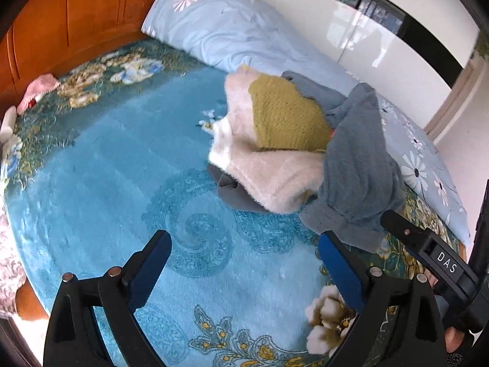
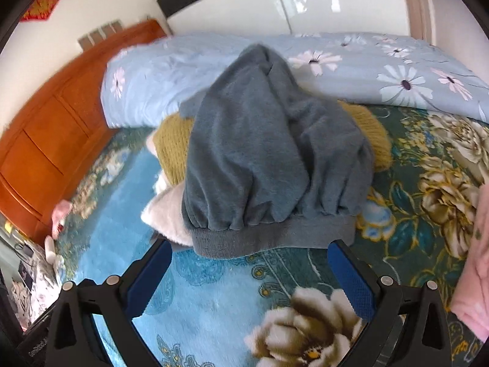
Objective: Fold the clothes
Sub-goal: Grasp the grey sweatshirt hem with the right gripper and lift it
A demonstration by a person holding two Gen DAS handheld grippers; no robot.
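A heap of clothes lies on the blue floral blanket (image 1: 107,159). On top is a grey-blue fleece garment (image 2: 269,153) with a ribbed hem (image 2: 275,238), also in the left wrist view (image 1: 357,165). Under it lie a mustard knit (image 1: 284,116) and a cream fluffy garment (image 1: 275,177). My right gripper (image 2: 249,263) is open, its jaws wide, just in front of the ribbed hem and empty. My left gripper (image 1: 244,253) is open and empty over bare blanket, left of the heap. The right gripper's body (image 1: 440,263) shows at the right of the left wrist view.
A light blue flowered quilt (image 2: 351,67) lies rolled along the far side by a white wardrobe (image 2: 229,6). An orange wooden headboard (image 1: 61,21) stands at the left. A pink cloth (image 2: 470,275) lies at the right edge; another pink item (image 1: 39,88) sits by the headboard.
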